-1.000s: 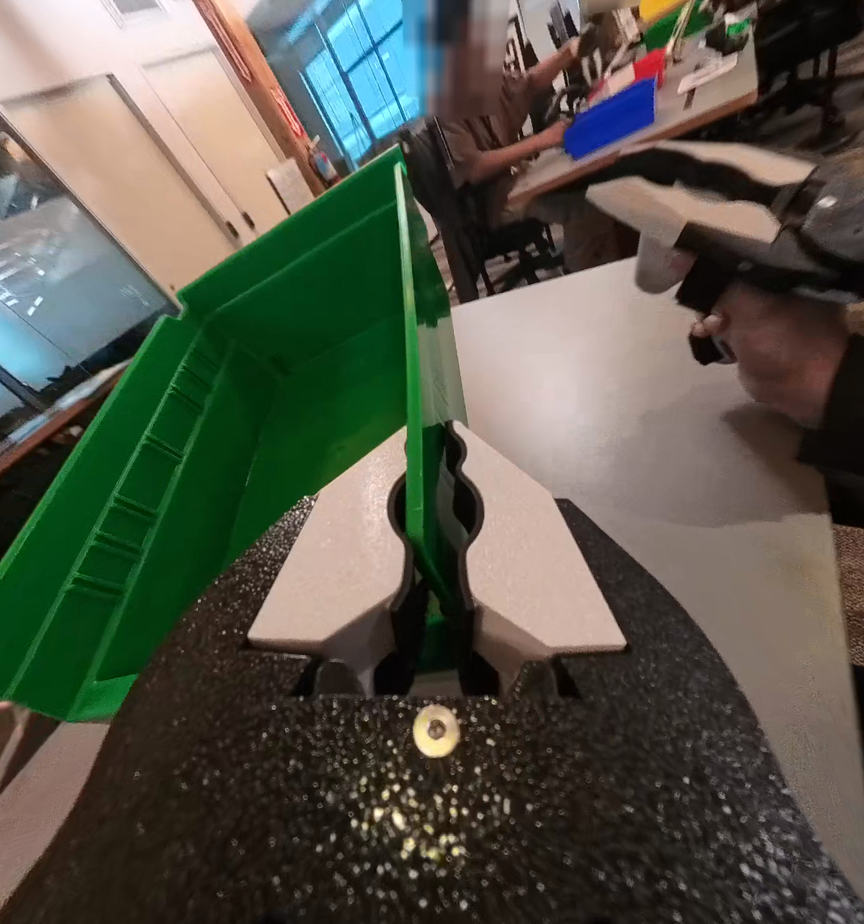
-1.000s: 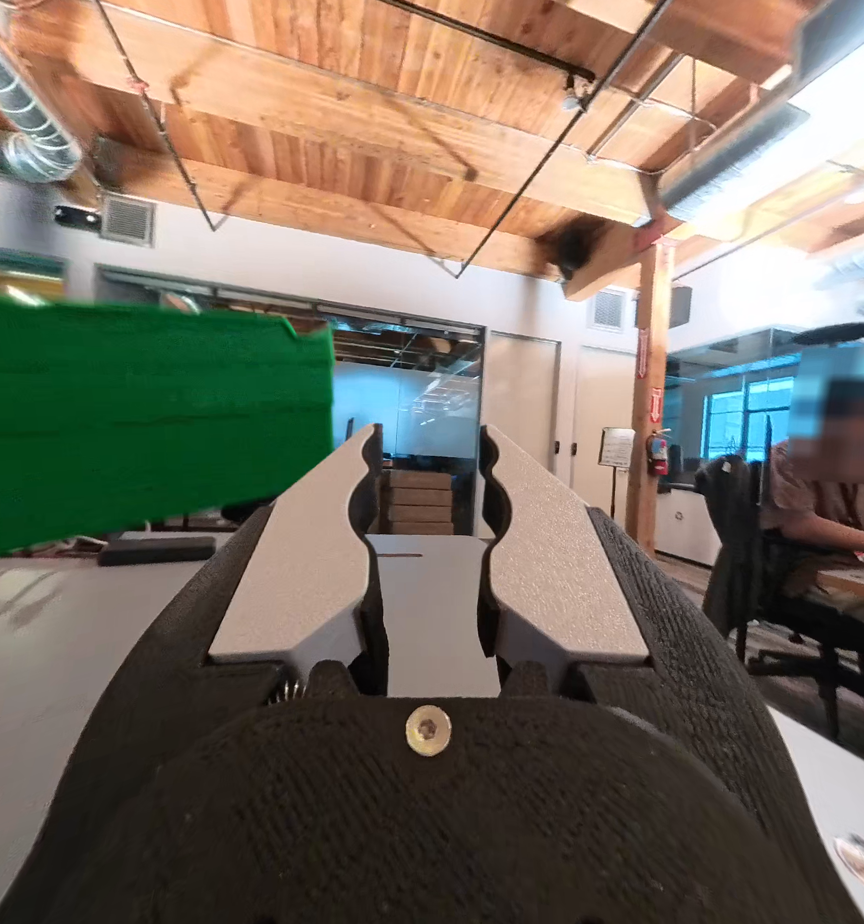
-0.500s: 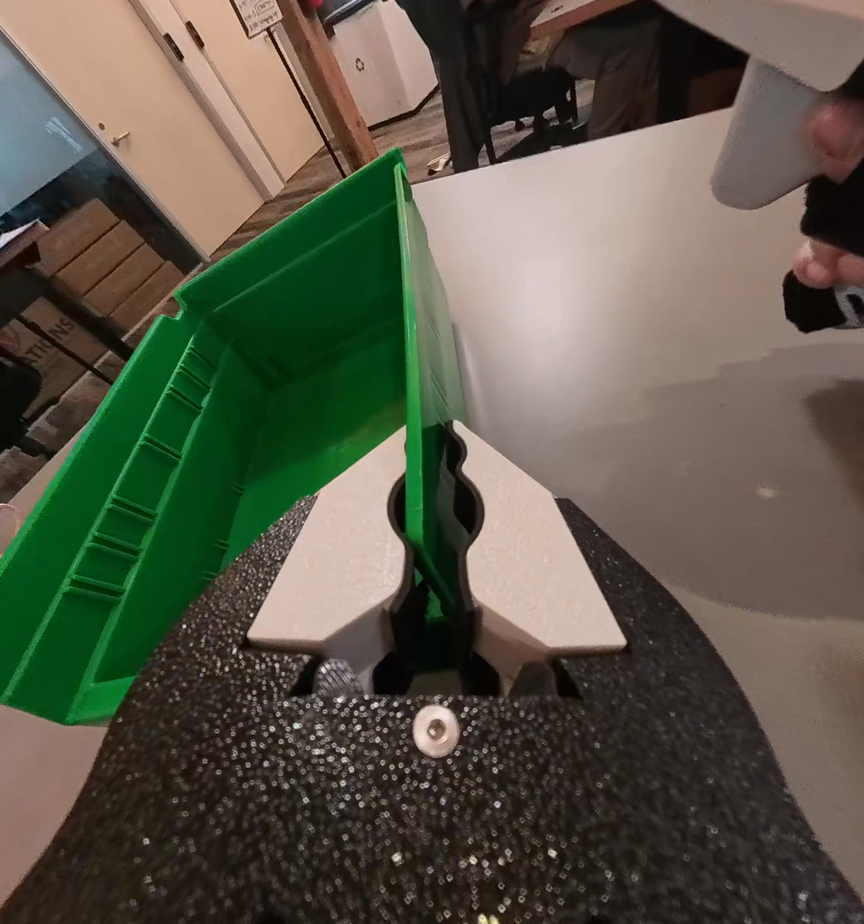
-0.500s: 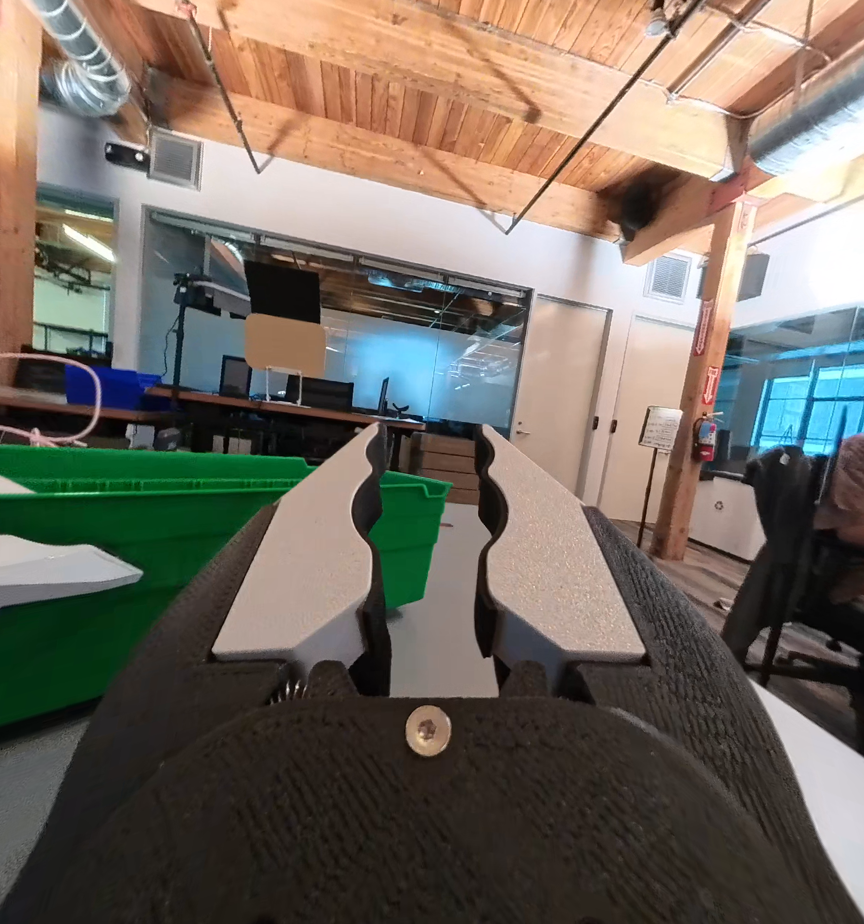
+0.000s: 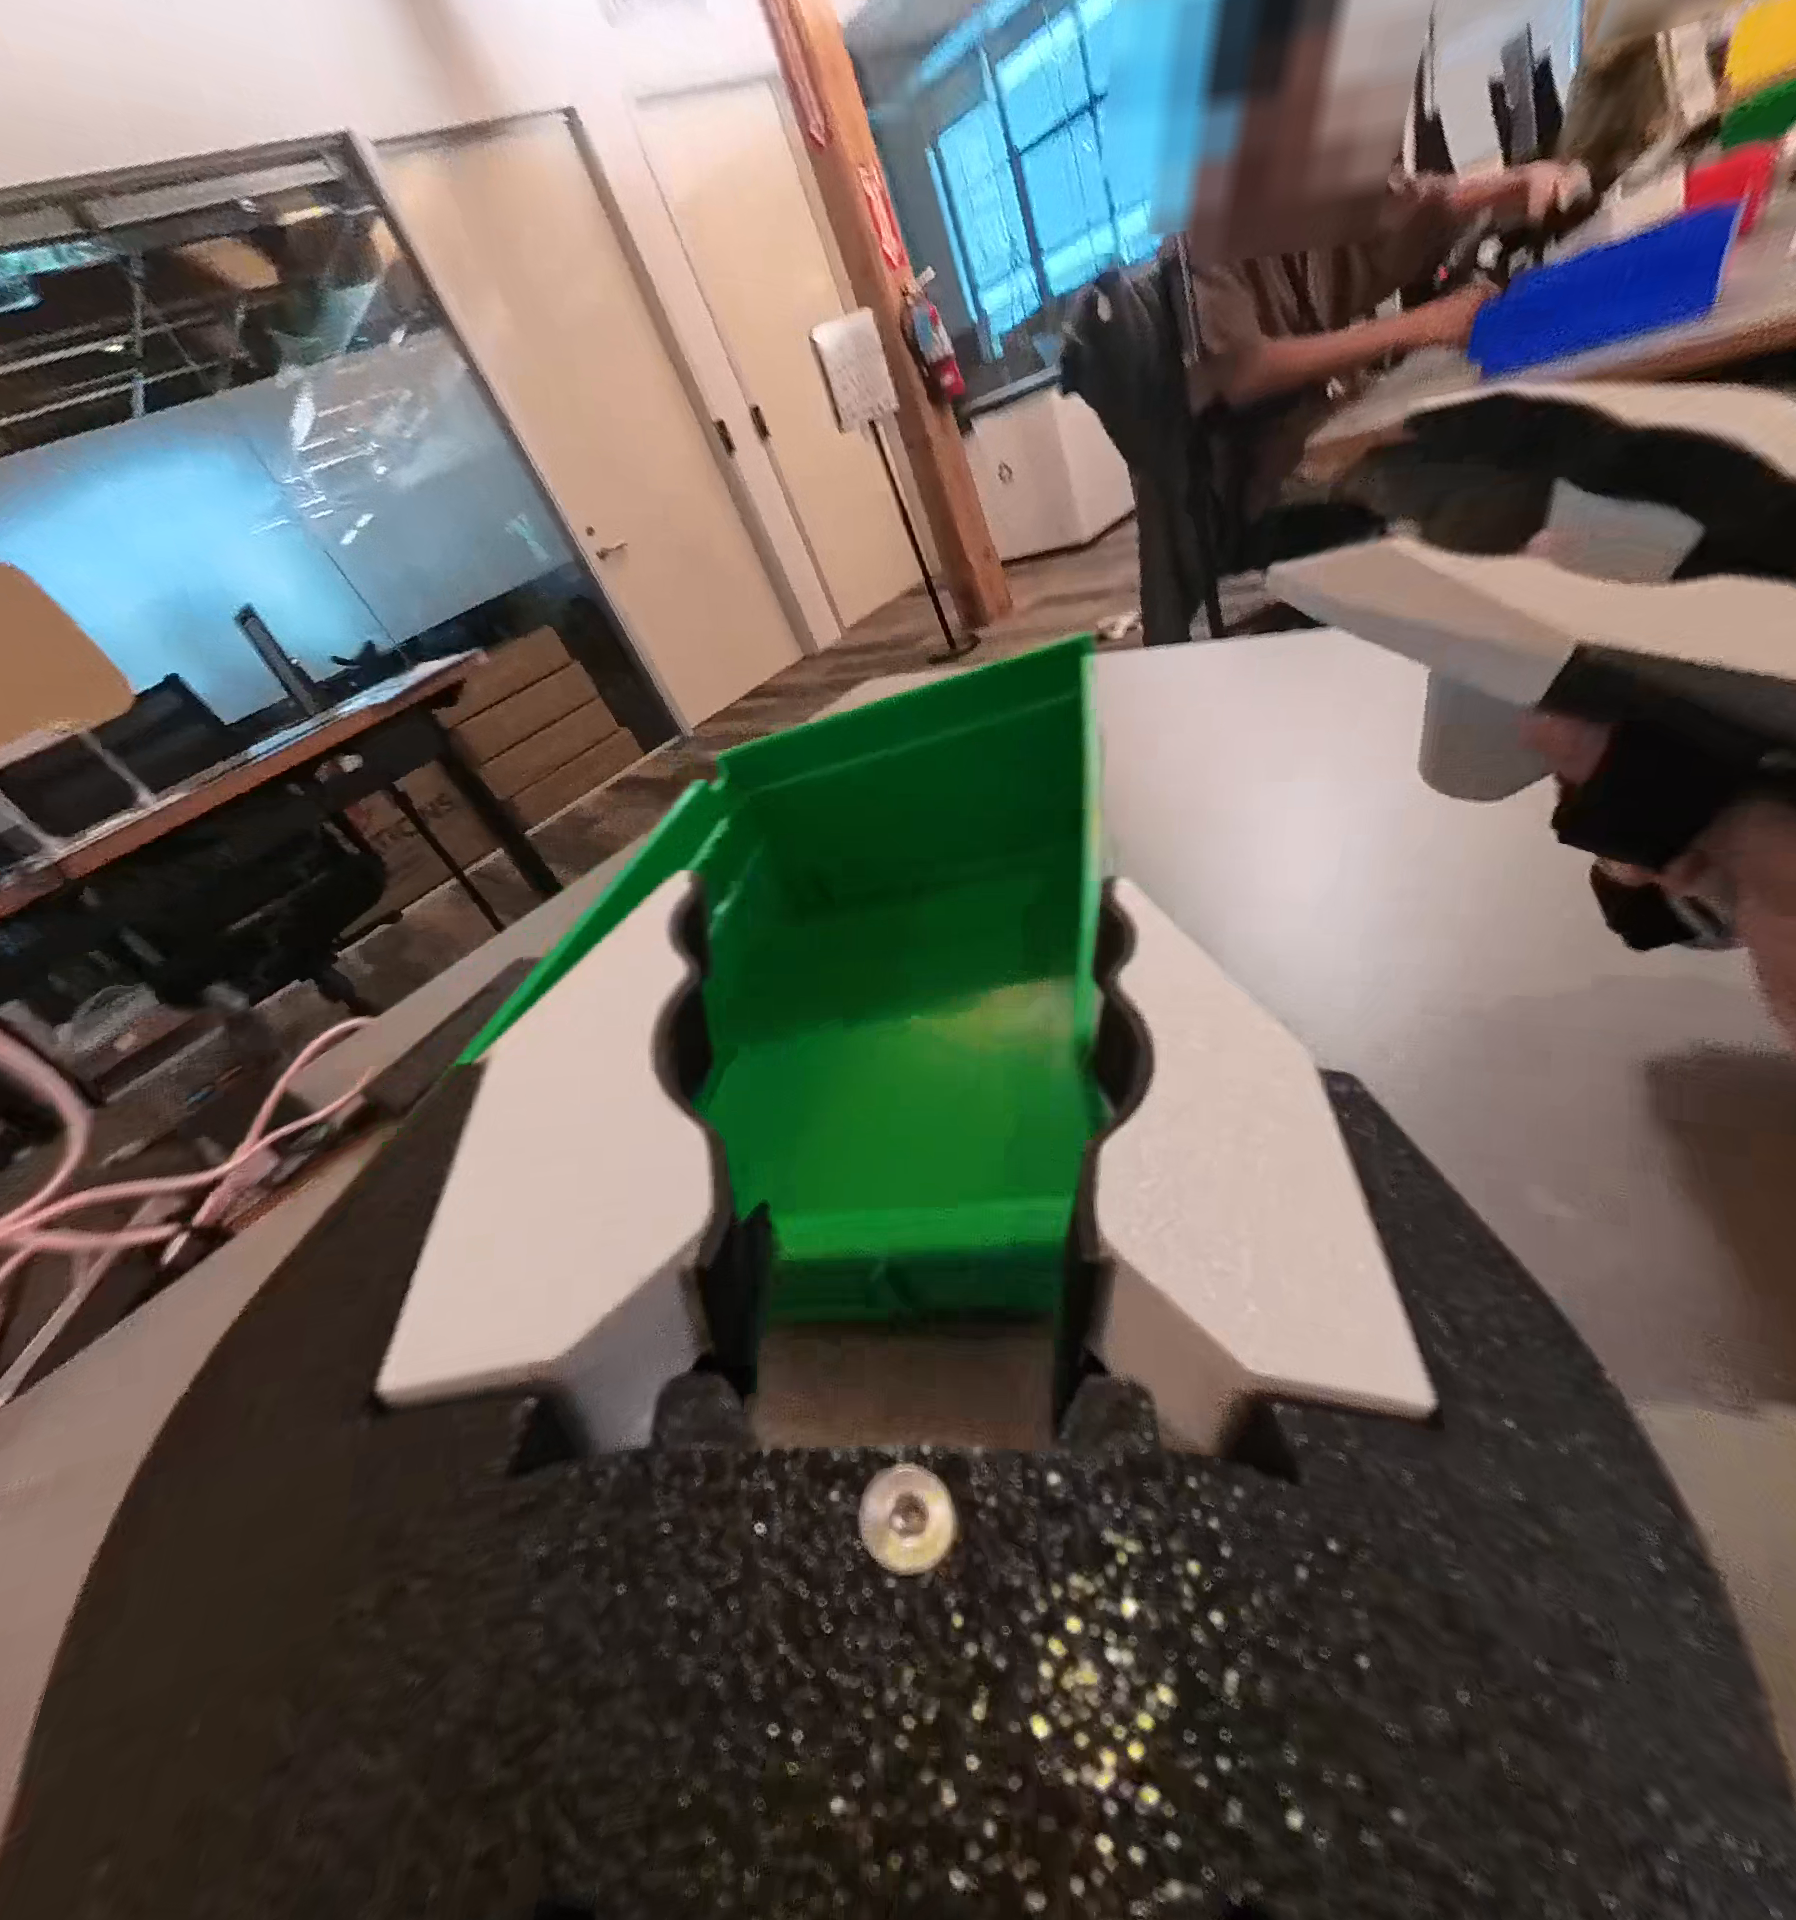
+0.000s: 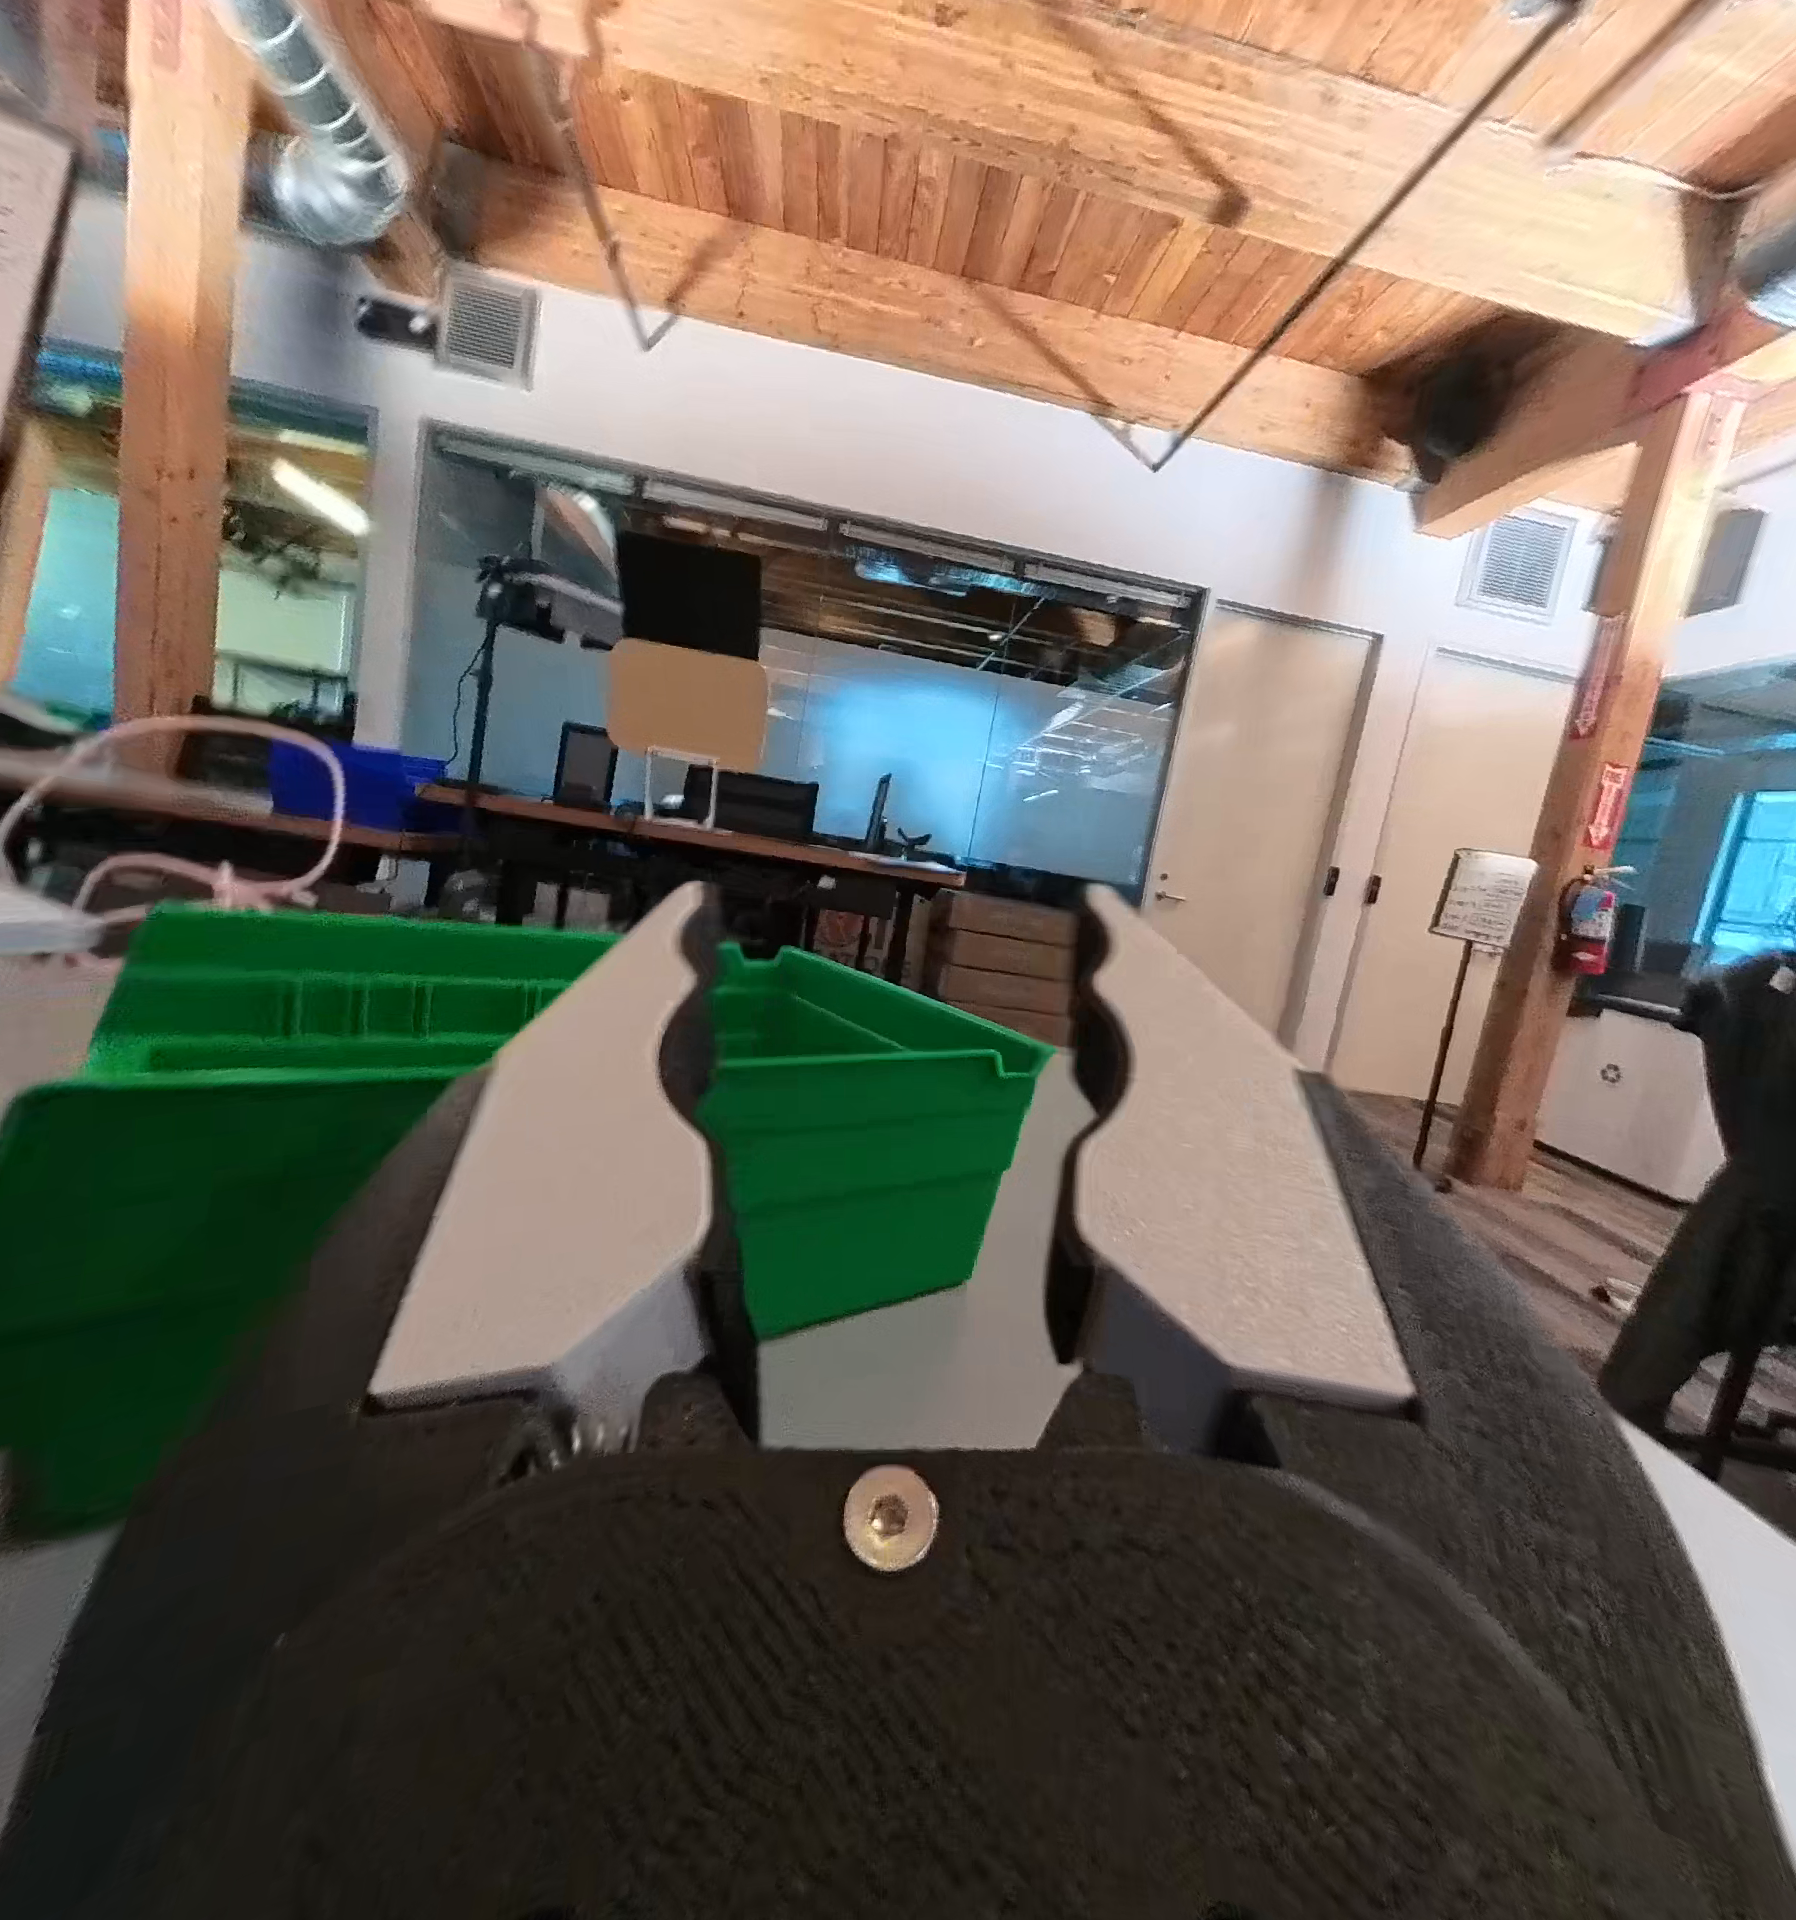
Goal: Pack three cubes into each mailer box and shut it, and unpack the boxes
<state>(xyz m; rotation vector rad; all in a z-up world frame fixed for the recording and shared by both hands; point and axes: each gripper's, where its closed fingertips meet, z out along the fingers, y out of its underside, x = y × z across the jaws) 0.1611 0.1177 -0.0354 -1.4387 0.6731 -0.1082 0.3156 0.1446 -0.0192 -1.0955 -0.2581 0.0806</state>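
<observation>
Since half a second ago your left gripper (image 5: pixel 899 914) has let go of the green plastic bin (image 5: pixel 904 935): the fingers that pinched its side wall now stand spread wide, and the bin sits on the grey table (image 5: pixel 1393 852) just ahead of them, seen through the gap, its right wall close to the right fingertip. Your right gripper (image 6: pixel 894 925) has widened too; its pale grey fingers (image 6: pixel 1216 1143) are apart with nothing between the pads, and it hovers to the right of the bin, whose corner (image 6: pixel 873 1143) shows behind the left finger. Neither mailer boxes nor cubes appear in either view. Pink cables (image 5: pixel 94 1226) trail off the table's left edge.
</observation>
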